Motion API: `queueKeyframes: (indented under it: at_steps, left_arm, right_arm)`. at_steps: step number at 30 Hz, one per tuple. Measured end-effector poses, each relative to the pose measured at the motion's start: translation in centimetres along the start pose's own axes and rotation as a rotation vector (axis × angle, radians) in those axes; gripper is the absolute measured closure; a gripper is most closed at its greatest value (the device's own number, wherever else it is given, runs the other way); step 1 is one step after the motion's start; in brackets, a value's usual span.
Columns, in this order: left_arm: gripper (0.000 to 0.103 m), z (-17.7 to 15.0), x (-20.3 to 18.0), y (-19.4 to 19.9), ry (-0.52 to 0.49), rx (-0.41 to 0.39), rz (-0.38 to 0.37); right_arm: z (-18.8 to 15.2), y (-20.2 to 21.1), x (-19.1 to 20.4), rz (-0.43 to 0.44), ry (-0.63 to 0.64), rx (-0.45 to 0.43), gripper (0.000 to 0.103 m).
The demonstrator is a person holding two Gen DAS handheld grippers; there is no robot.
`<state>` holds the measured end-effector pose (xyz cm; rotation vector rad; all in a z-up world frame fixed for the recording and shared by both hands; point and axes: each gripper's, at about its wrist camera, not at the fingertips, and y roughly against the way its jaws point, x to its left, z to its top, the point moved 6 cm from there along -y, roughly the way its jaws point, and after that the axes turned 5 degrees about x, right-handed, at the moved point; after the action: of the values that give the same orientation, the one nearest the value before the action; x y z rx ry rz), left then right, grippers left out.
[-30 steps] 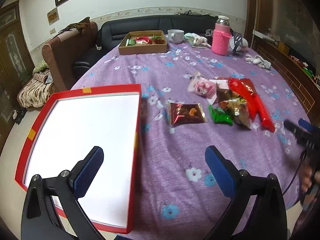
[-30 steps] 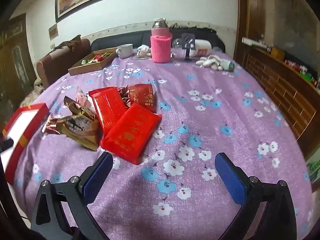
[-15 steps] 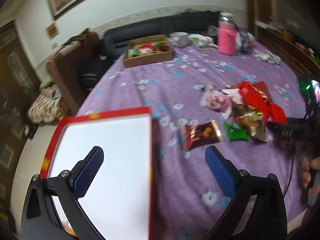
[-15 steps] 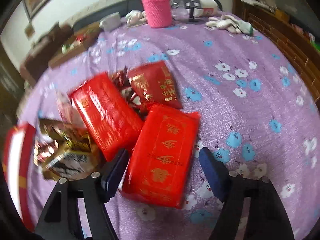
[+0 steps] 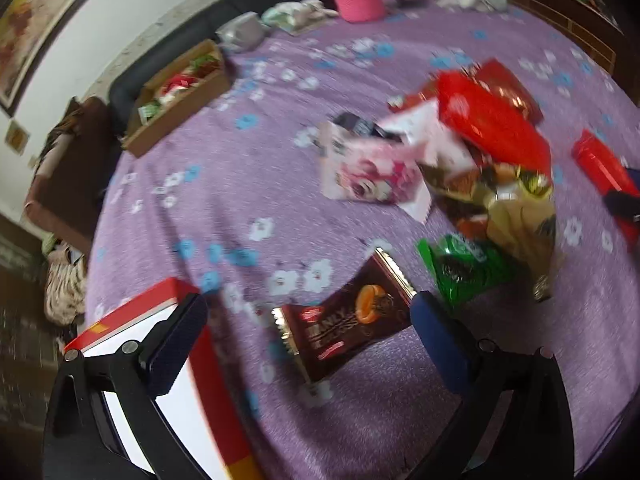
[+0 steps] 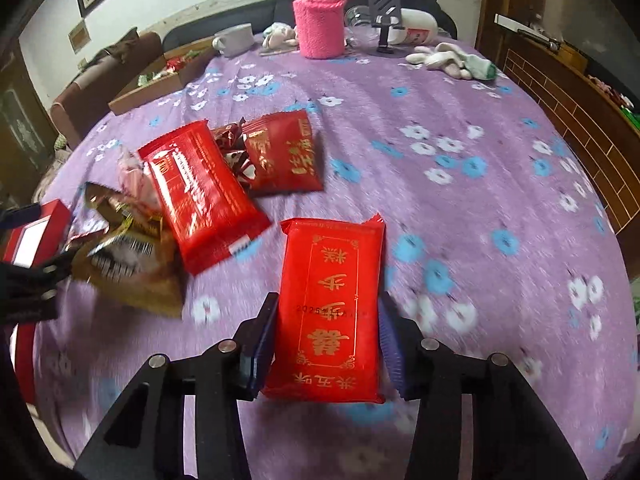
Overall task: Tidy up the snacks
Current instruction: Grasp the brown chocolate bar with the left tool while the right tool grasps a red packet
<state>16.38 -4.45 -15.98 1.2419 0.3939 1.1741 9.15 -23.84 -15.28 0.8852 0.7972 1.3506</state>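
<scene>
The red box (image 5: 168, 300) sits at the tablecloth (image 6: 460, 208) edge, likely the bin for snacks. Right of it lies the snack pile (image 6: 192, 200). The right gripper (image 6: 326, 344) pinches a red packet (image 6: 332, 304) by its sides. The left gripper (image 5: 308, 328), spread wide, straddles a brown wrapper (image 5: 344, 324), seemingly untouched.

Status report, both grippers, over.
Right gripper shut on red packet. Left gripper open over brown packet. Red box beside it. Nothing in the way.

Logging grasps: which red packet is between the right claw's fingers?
The red packet with the gold frame, alone and nearest; the other two red packets lie farther back.
</scene>
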Motion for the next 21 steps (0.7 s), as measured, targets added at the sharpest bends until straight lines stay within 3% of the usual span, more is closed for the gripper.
queueKeyframes:
  at_steps: [3,7,10,11,13,17,19,21]
  left_arm:
    - [0.003,-0.6,-0.1,-0.3,0.004,-0.017,-0.056]
    - [0.028,-1.3,-0.8,0.1,-0.007,-0.027,-0.166]
    - [0.036,-1.2,-1.1,0.3,-0.020,-0.029,-0.189]
    - [0.046,-1.3,-1.1,0.4,-0.020,-0.029,-0.195]
    - [0.058,-1.2,-1.1,0.8,-0.022,-0.036,-0.210]
    - [0.061,-2.0,-2.1,1.9,-0.079,-0.033,-0.263]
    - [0.060,-2.1,-1.9,2.9,-0.091,-0.068,-0.244]
    - [0.041,-1.6,-0.9,3.1,-0.072,-0.086,-0.190]
  right_arm:
    - [-1.2,-0.1,-0.5,0.023,0.003,0.014,0.055]
    - [-1.6,0.1,-0.5,0.019,-0.004,0.003,0.055]
    - [-1.5,0.0,-0.3,-0.004,-0.011,0.000,0.055]
    - [-1.5,0.1,-0.3,-0.006,-0.015,-0.005,0.055]
    - [-1.6,0.1,-0.3,-0.001,-0.020,-0.010,0.055]
    - [-1.6,0.0,-0.4,0.008,-0.023,-0.011,0.055]
    - [-1.6,-0.1,-0.4,0.005,-0.017,-0.011,0.054]
    - [-1.6,-0.1,-0.4,0.004,-0.016,-0.011,0.053]
